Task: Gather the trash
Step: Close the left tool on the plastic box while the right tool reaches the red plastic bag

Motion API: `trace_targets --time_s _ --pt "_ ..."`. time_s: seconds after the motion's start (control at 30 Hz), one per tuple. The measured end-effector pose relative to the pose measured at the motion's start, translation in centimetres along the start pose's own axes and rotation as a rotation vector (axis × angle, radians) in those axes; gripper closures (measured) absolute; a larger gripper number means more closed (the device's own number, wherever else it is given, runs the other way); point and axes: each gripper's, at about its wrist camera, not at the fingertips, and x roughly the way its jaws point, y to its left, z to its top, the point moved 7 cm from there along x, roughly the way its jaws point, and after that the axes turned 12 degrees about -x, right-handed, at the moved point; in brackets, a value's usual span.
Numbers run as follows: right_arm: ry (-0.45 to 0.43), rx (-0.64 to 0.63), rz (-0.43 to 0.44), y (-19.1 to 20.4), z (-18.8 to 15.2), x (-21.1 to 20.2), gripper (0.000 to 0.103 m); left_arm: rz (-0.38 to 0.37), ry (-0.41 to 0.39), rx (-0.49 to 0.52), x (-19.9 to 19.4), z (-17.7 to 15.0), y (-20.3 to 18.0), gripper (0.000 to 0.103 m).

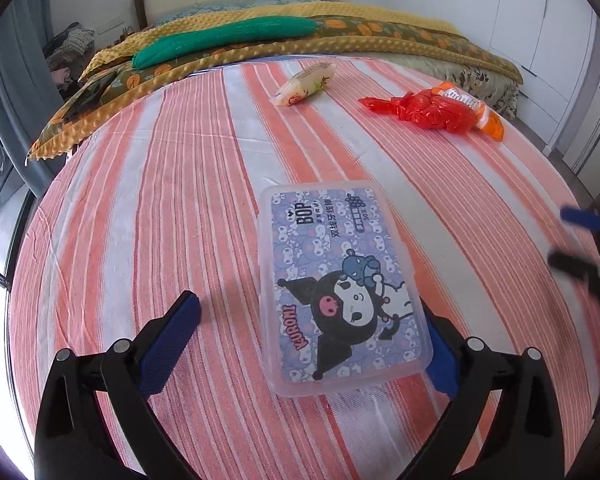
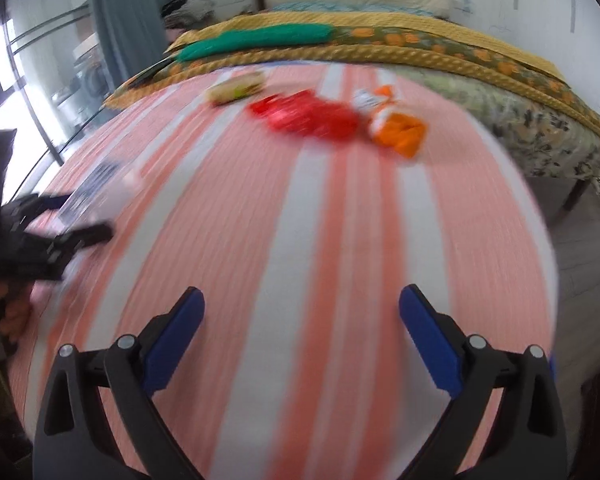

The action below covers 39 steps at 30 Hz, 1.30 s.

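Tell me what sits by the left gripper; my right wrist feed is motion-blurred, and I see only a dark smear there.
Observer: A clear plastic box with a Kuromi cartoon label lies flat on the striped sheet, between the fingers of the open left gripper.
Operator: Is it gripped?
Observer: No. One finger stands well apart from the box's edge.
Operator: And the red blob farther off?
Observer: A crumpled red plastic bag, touching an orange-and-white wrapper.
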Motion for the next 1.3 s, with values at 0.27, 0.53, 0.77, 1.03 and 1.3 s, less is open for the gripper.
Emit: trace_targets --time_s 0.27,0.53,0.77,1.03,1.3 --pt "-0.022 -0.339 0.049 0.5 9.7 3.3 0.019 -0.007 0.002 -0.005 0.1 0.0 0.1 0.005" --pt "0.127 -0.4 0.067 0.0 13.1 10.0 0.026 -0.008 0.002 -0.005 0.1 0.0 0.1 0.005" --pt "0.156 -0.323 0.075 1.2 11.6 7.9 0.068 -0.01 0.003 -0.006 0.1 0.0 0.2 0.005" --pt "0.191 -0.072 -0.01 1.1 4.6 0.7 0.067 -0.002 0.003 -0.004 0.2 0.1 0.2 0.005" --pt "0.069 0.037 0.05 5.9 -0.8 -1.0 0.015 -0.012 0.01 0.015 0.0 -0.1 0.1 0.005"
